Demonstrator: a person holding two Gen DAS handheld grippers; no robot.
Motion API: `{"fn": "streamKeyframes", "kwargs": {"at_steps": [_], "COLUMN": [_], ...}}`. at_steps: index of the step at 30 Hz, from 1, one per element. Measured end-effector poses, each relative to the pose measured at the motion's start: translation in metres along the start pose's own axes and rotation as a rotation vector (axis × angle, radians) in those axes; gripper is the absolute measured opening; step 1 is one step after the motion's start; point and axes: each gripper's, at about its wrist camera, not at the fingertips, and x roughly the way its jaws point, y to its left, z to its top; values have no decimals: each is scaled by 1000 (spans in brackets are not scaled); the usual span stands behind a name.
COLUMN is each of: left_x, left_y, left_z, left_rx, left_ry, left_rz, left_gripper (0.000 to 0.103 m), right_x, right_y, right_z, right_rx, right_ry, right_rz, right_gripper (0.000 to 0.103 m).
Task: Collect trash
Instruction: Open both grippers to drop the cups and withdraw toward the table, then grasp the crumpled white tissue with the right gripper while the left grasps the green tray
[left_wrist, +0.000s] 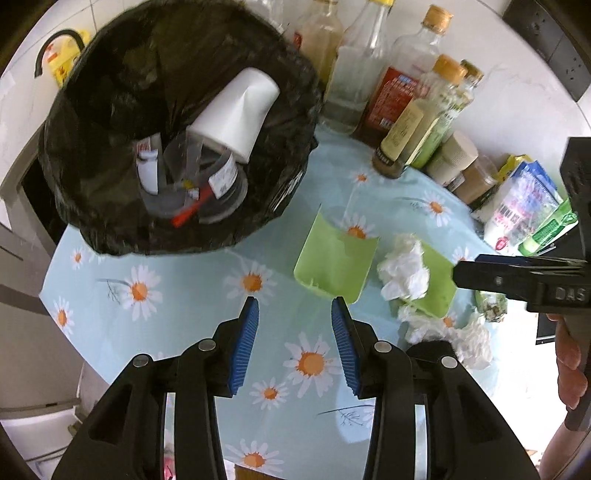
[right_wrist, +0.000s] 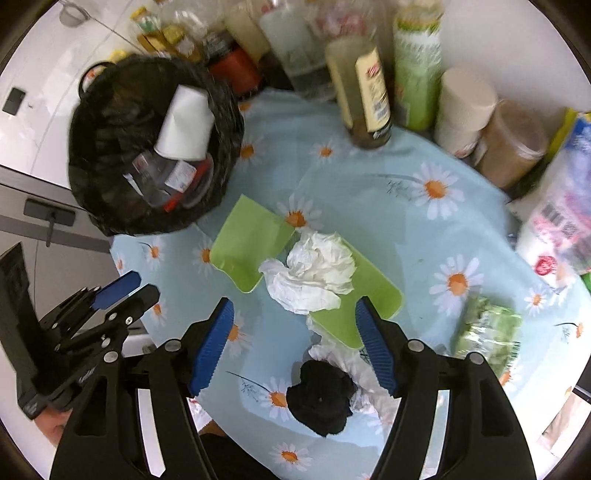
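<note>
Both grippers hover w/ ribbed blue pads spread wide, holding nothing: left gripper (left_wrist: 294, 309) over the daisy-print tablecloth (left_wrist: 192, 295) just short of a green plastic tray piece (left_wrist: 332, 260), right gripper (right_wrist: 294, 309) above crumpled white tissue (right_wrist: 314, 273) lying on a 2nd green tray piece (right_wrist: 373, 291). Nearer the right cam sits a black crumpled wad (right_wrist: 321, 400) on more tissue; a black-bagged bin (right_wrist: 107, 147) far left holds a white paper cup (right_wrist: 184, 125) & clear plastic cup (right_wrist: 162, 181).

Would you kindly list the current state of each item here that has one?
Left tongs: open, empty.
Right tongs: open, empty.
Bin bag: open, partly filled.
Paper cup: tipped over in bag.
Tissue: crumpled, on green pieces.
Green box pieces: broken apart, on table.
Brown sauce bottle: upright, nearly empty.
</note>
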Motion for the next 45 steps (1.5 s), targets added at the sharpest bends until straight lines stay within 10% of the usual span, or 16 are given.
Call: {"fn": "streamKeyframes", "kwargs": {"at_steps": [11,15,23,45], "left_x": [39,54,75,95], "left_y": [13,13,9,-9], "left_z": [-6,-1,15,47], "left_rx": [-21,-14,18,103], "left_ry": [74,98,127,173], "left_rz": [31,29,22,3], "left_gripper": [39,39,39,41], "right_x": [63,69,57,0], "right_y": [0,-2,-9,-12], "right_z": [19,22,22,10], "right_rx": [-2,14,41,71], "right_ry": [105,119,100,-1], "right_rz": [-98,-104,-79,30], "right_gripper": [68,51,34,32]}}
